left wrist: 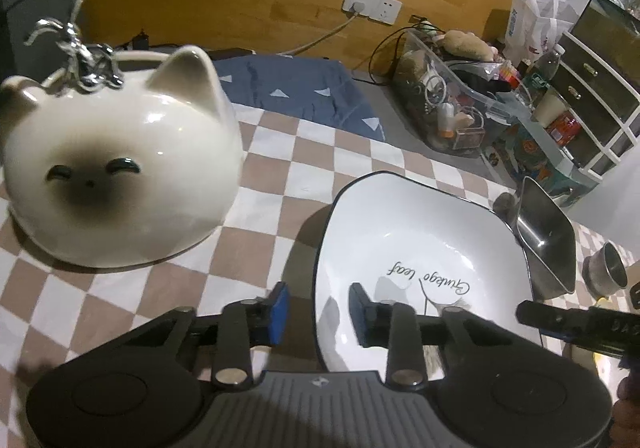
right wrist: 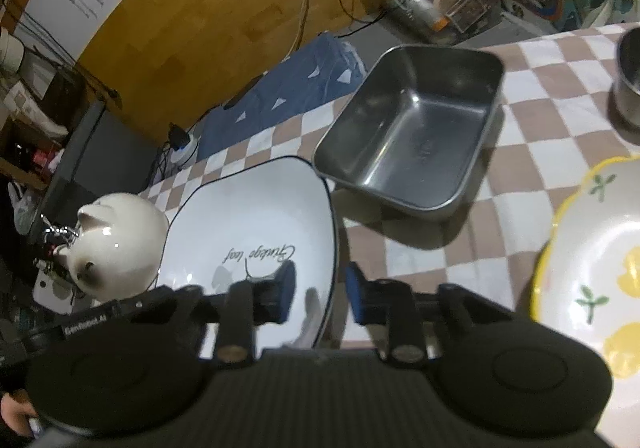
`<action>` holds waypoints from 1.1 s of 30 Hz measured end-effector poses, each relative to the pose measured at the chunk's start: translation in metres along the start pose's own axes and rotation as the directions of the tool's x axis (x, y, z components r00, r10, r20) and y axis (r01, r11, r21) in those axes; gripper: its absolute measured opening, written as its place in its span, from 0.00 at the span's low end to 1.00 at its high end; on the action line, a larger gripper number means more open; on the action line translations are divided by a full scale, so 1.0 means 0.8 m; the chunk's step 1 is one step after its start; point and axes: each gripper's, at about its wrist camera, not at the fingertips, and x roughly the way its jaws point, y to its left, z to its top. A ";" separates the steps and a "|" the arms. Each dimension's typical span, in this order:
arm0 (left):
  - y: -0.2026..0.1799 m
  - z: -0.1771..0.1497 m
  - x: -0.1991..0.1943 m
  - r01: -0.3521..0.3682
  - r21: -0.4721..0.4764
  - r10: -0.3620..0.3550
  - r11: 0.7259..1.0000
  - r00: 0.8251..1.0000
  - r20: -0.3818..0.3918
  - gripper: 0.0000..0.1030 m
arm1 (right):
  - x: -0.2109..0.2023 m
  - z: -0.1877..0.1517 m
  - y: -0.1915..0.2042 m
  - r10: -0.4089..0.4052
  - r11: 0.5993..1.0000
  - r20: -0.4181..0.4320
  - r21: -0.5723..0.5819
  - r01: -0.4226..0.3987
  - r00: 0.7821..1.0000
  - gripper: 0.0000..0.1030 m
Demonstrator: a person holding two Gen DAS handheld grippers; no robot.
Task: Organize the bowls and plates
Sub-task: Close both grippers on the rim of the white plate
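Barely started imo. Both my grippers, left (left wrist: 319,312) and right (right wrist: 320,292), have jaws open, straddling opposite rims of the white plate (right wrist: 256,216) w/o clamping. Steel tray (right wrist: 412,128), yellow-flower bowl (right wrist: 592,256), cat bowl (left wrist: 116,168) all separate on the counter (left wrist: 272,176), nothing stacked yet.

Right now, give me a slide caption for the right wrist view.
Open hand-held gripper straddles the white plate rim beside a steel tray on checkered cloth.

Cat-shaped jar (left wrist: 116,164) crowding plate (left wrist: 416,248) on left, steel tray (right wrist: 412,124) touching its right; checkered cloth (left wrist: 264,216) lying bare between.
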 end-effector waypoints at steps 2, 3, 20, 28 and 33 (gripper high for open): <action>0.000 0.001 0.008 0.004 -0.008 -0.004 1.000 1.000 -0.011 0.20 | 0.003 0.000 0.003 -0.012 1.000 -0.002 -0.008 0.012 1.000 0.25; 0.000 0.001 0.012 0.002 -0.008 -0.002 1.000 1.000 -0.017 0.19 | 0.006 0.000 0.004 -0.018 1.000 -0.002 -0.013 0.018 1.000 0.23; -0.012 -0.013 -0.010 -0.013 0.040 0.013 0.999 1.000 0.003 0.14 | 0.005 -0.012 0.025 -0.090 0.981 -0.020 -0.174 0.085 0.996 0.14; -0.021 -0.031 -0.072 -0.008 0.073 0.006 0.997 0.999 0.039 0.14 | -0.047 -0.025 0.038 -0.038 0.982 -0.013 -0.183 0.035 0.999 0.14; -0.029 -0.049 -0.109 -0.001 0.095 -0.004 0.996 0.999 0.052 0.14 | -0.081 -0.040 0.045 -0.015 0.983 -0.020 -0.181 0.011 1.000 0.14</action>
